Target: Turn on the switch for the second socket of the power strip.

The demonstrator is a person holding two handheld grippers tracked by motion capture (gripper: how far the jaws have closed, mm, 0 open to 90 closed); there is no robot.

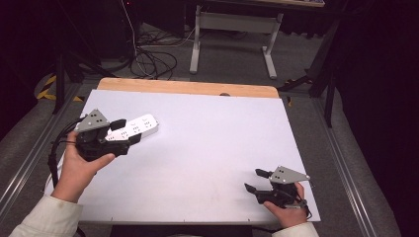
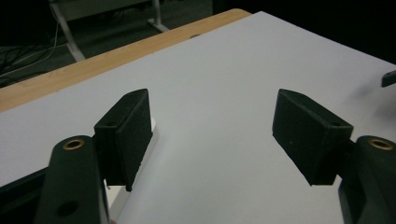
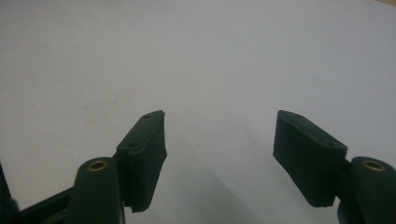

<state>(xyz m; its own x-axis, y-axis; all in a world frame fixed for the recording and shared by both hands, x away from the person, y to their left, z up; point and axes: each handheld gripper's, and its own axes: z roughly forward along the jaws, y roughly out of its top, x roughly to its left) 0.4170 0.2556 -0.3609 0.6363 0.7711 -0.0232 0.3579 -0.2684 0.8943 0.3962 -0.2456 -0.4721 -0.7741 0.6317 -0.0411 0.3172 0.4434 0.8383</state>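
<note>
My left gripper (image 1: 124, 132) sits at the table's (image 1: 207, 148) left side, jaws spread wide over the near end of a white power strip (image 1: 137, 127). The strip lies flat, its long axis running from my left hand (image 1: 79, 165) up and rightward. My right gripper (image 1: 257, 180), near the front right corner, gapes wide on nothing.

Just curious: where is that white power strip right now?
In the high view, the white power strip lies on the table's left side, right by the left tongs.

White table (image 1: 207, 163), wooden far edge, white power strip (image 1: 141, 126) lying on it
</note>
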